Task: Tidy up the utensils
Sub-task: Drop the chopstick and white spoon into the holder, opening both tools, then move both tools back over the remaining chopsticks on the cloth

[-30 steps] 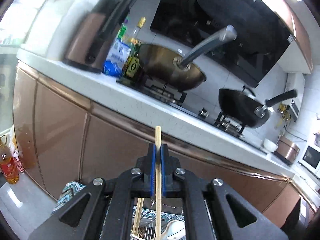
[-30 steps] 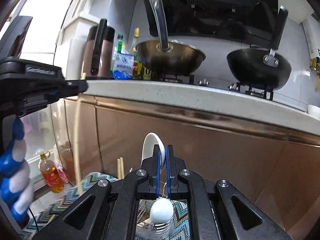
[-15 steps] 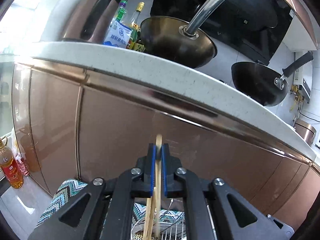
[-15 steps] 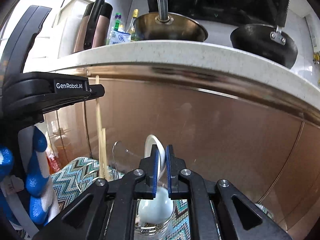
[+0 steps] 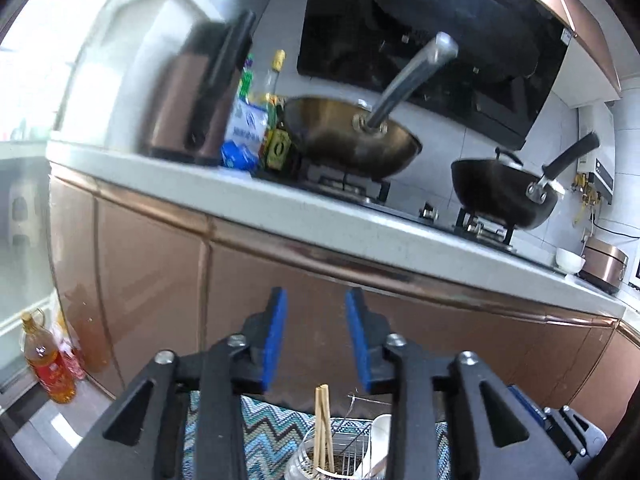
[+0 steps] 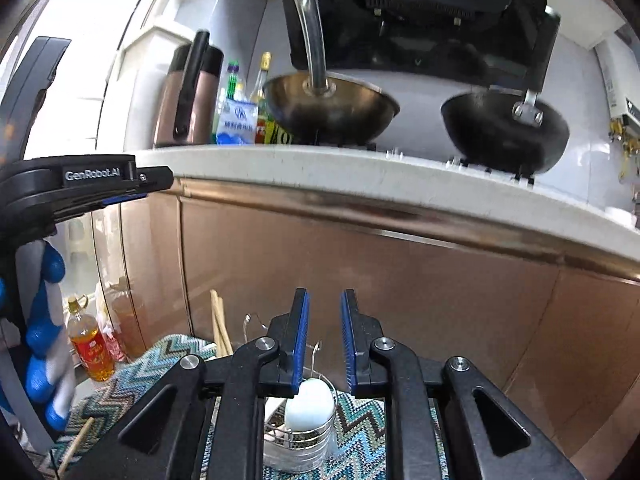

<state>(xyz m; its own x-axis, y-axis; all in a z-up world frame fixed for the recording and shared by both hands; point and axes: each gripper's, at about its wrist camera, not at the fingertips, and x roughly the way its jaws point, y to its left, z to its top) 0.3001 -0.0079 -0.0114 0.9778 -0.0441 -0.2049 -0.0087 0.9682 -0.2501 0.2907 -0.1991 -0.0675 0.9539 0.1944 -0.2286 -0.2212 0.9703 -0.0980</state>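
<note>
1. Now both my tools stand released: left gripper point(image 5: 316, 338) and right gripper point(image 6: 323, 336) have just been opening, nothing between either's jaws
2. Chopsticks point(image 5: 322, 420) stand in the wire holder point(image 6: 298, 436), white spoon point(image 6: 310, 402) beside them
3. I'd lift straight up, clear of the handles

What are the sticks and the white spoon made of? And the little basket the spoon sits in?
The chopsticks look like bare wood or bamboo: pale tan, matte. The spoon looks ceramic, maybe plastic: smooth, glossy white. The basket is shiny metal wire, probably steel.
</note>
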